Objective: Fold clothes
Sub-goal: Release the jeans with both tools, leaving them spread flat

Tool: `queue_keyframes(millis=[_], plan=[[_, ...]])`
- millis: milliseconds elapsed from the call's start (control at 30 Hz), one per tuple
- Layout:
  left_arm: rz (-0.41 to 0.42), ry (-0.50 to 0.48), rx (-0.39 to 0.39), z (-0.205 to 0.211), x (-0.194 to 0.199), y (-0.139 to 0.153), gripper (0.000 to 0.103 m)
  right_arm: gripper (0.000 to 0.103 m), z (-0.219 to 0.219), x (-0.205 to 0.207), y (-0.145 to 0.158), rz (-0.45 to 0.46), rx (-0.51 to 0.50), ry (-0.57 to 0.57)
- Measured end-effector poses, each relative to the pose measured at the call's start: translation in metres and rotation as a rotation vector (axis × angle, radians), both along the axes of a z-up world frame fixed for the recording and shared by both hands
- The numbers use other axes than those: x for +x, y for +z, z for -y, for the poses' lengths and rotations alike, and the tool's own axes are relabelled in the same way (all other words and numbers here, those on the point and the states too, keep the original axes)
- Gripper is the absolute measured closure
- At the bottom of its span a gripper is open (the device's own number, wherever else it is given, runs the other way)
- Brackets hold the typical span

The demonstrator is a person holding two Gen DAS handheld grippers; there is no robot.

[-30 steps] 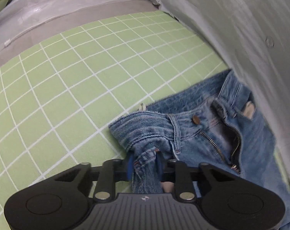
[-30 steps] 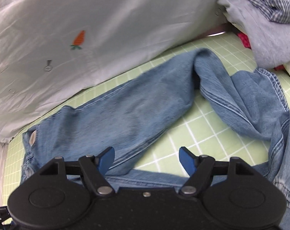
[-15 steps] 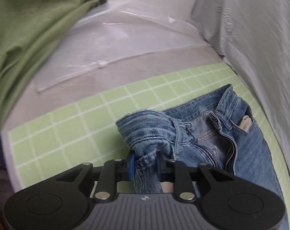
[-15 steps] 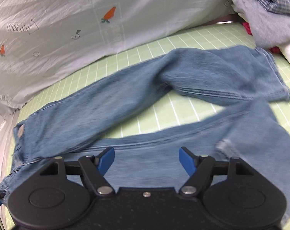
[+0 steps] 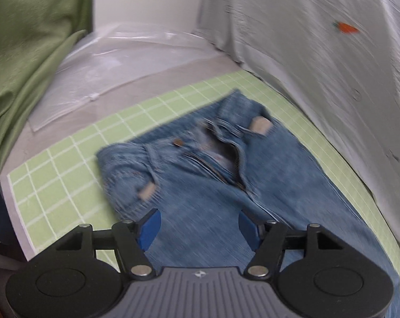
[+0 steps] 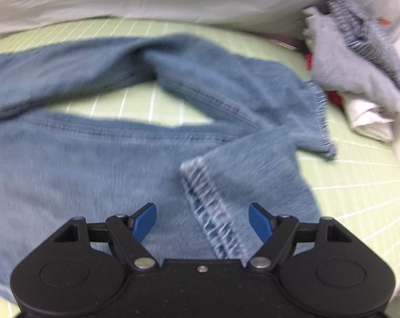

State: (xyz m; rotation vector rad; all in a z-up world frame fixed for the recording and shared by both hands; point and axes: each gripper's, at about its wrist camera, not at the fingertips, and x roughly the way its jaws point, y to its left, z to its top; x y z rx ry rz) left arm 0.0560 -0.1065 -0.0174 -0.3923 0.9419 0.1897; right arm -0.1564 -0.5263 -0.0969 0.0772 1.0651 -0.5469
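Observation:
Blue jeans point(image 5: 200, 175) lie on the green grid mat point(image 5: 67, 159), waistband up and fly unzipped in the left wrist view. My left gripper point(image 5: 198, 228) hovers over the upper leg, its jaws opening with nothing pinched between the blue pads. In the right wrist view the jeans point(image 6: 94, 159) stretch across the mat point(image 6: 358, 185), the two legs parted, one hem point(image 6: 215, 212) turned over. My right gripper point(image 6: 202, 221) stands open just above that folded hem, pads apart from the cloth.
A pale sheet with carrot prints point(image 5: 319, 53) hangs along the mat's far side. Green cloth point(image 5: 22, 39) and clear plastic point(image 5: 115, 61) lie beyond the waistband. A pile of grey, checked and white clothes point(image 6: 358, 61) sits at the right end.
The left gripper let go of the bunched waistband, opened and pulled back upward; the waistband now lies flat. The right gripper stayed open and moved down toward the leg hems.

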Motion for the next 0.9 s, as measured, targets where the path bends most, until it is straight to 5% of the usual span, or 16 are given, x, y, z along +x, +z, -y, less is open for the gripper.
queue_keyframes(millis=[100,167,233,300,500,633,700,900], plan=[[-0.010,-0.075,0.010,0.038,-0.010,0.005,0.032,0.030,0.013,-0.009,-0.002,0.019,-0.010,-0.013],[-0.011,-0.137,0.022,0.064,-0.017,0.008,0.032,0.047,0.027,-0.015,0.002,0.029,-0.005,-0.014],[-0.021,-0.201,0.034,0.091,-0.025,0.008,0.032,0.053,0.041,-0.025,0.003,0.051,0.025,0.004],[-0.029,-0.247,0.034,0.115,-0.032,0.007,0.032,0.088,0.055,-0.034,0.005,0.068,0.051,0.026],[-0.033,-0.354,0.044,0.177,-0.055,0.003,0.032,0.093,0.100,-0.069,0.031,0.120,-0.019,0.072],[-0.064,-0.374,0.036,0.209,-0.061,-0.007,0.032,0.089,0.173,-0.101,0.045,0.133,-0.111,-0.188],[-0.083,-0.390,0.033,0.223,-0.061,-0.013,0.032,0.060,0.205,-0.114,0.038,0.064,-0.156,-0.287],[-0.122,-0.449,0.035,0.265,-0.058,-0.027,0.031,0.029,0.235,-0.146,0.023,0.195,0.099,-0.330]])
